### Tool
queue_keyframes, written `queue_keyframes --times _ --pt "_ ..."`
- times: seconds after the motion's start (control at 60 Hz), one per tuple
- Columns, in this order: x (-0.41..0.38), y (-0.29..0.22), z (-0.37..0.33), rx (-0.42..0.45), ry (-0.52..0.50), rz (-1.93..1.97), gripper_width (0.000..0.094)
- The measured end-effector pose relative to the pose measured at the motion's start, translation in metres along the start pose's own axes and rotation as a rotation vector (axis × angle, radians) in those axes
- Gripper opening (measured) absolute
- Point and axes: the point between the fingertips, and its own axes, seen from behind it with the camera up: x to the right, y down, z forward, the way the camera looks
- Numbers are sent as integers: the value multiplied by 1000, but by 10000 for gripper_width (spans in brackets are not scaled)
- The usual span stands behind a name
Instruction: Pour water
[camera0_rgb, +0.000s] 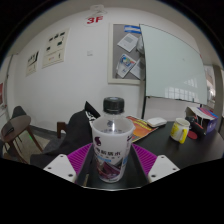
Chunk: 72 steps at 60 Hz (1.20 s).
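While the tongs (107, 165) clamp the capped water bottle (109, 143) at lower centre, keep it upright and carry it toward the yellow cup (179, 130) at right on the table (200, 152) before tilting.

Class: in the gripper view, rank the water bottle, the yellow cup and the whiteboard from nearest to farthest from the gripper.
1. Water bottle: between the gripper's fingers.
2. Yellow cup: on the table, ahead and right.
3. Whiteboard: on the far wall.
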Motion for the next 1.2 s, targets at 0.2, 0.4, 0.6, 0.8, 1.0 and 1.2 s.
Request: queue_keyframes --times 0.2,0.4,0.6,0.8,1.0,1.2 --pt "-2 0 9 17 -17 14 479" --pt "-13 -1 5 37 -99 -17 372" --pt "-26 -43 -19 77 -210 25 371" --pt "-12 -160 -44 193 -464 394 371" --pt "58 -260 -54 280 -753 951 369" --pt "157 -270 -17 303 -914 1567 370"
